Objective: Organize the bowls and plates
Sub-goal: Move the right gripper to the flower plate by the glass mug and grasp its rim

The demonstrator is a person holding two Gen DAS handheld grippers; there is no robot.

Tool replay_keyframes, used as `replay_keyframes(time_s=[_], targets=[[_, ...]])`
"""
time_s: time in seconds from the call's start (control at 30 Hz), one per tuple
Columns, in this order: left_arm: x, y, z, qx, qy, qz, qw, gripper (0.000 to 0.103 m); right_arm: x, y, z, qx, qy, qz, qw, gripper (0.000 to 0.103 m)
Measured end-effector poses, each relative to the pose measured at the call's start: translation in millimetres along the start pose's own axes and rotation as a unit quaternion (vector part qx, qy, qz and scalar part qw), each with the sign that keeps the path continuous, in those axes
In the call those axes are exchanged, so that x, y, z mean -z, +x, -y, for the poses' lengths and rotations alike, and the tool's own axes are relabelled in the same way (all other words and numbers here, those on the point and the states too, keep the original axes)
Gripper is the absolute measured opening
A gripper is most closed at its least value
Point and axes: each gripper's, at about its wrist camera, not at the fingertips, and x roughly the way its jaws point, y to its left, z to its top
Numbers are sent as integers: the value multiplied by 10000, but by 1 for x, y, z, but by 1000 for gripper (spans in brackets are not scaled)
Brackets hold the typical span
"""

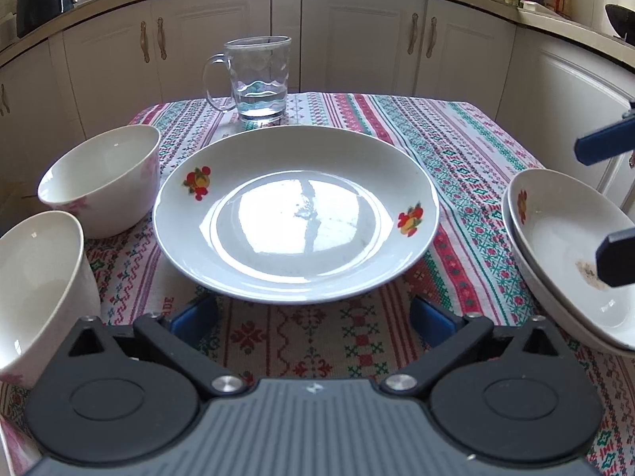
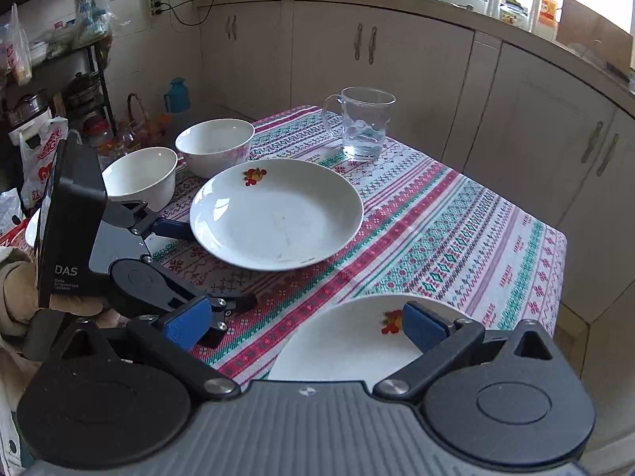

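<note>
A large white plate with fruit prints (image 1: 295, 214) lies in the middle of the patterned tablecloth (image 1: 456, 150); it also shows in the right wrist view (image 2: 278, 214). Two white bowls (image 1: 103, 178) (image 1: 35, 281) stand to its left, seen again in the right wrist view (image 2: 216, 144) (image 2: 141, 176). Two stacked plates (image 1: 563, 250) sit at the right, also under my right gripper (image 2: 349, 341). My left gripper (image 1: 313, 317) is open, its blue pads low at the large plate's near rim. My right gripper (image 2: 305, 325) is open above the stacked plates.
A glass mug with a little water (image 1: 260, 79) stands behind the large plate, also in the right wrist view (image 2: 363, 123). Cream cabinets (image 1: 357, 35) surround the table. Bags and a shelf (image 2: 47, 79) crowd the left side beyond the table edge.
</note>
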Motion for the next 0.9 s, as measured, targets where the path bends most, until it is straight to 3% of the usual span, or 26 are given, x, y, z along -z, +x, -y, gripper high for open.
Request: replay_keyframes(time_s=[0.33,0.9], targets=[[0,3,-1,-85,-84,159,9998,103,-62,68,25,-717,-740,-604,9928,103],[-1,4,-3,-22,19,224,9997,103,-124,181,50,-1391,-1007,-1075,9793,103]])
